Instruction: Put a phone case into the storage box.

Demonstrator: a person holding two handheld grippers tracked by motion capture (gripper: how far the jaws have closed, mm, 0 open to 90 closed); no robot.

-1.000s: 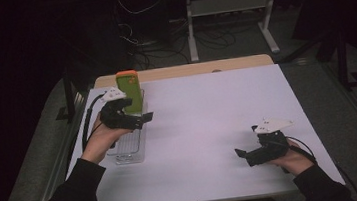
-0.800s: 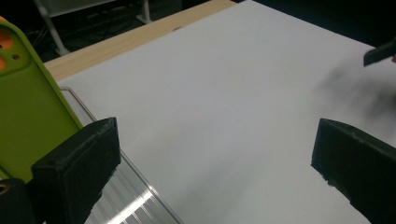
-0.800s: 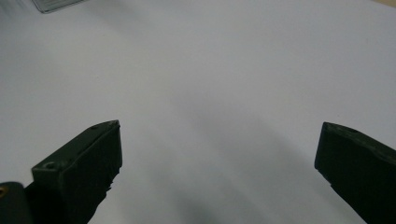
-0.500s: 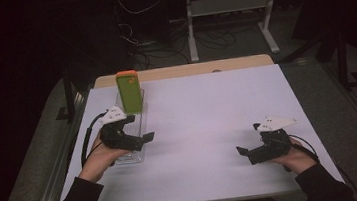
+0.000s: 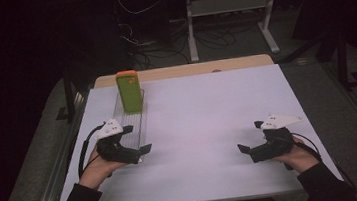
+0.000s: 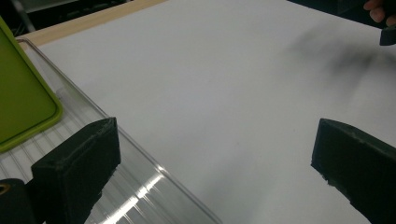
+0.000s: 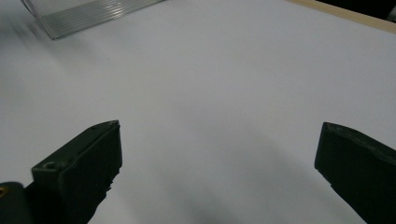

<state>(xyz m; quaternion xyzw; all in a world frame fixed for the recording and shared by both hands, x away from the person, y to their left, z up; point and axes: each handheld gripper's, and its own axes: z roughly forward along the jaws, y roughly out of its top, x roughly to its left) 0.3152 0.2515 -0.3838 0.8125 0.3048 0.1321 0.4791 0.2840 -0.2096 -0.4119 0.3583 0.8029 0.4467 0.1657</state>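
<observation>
High view: two grippers low over the white table [image 5: 209, 122], one green phone case [image 5: 129, 91] standing in one clear ribbed tray [image 5: 140, 124].
Left gripper view: left gripper [image 6: 215, 163] gaping wide, empty, one jaw over the tray's rim, case up-left of it. Right gripper view: right gripper [image 7: 219, 163] spread wide, empty, tray corner far off.

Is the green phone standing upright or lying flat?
Upright: the green phone stands on end in the clear tray, its back facing the camera.
</observation>
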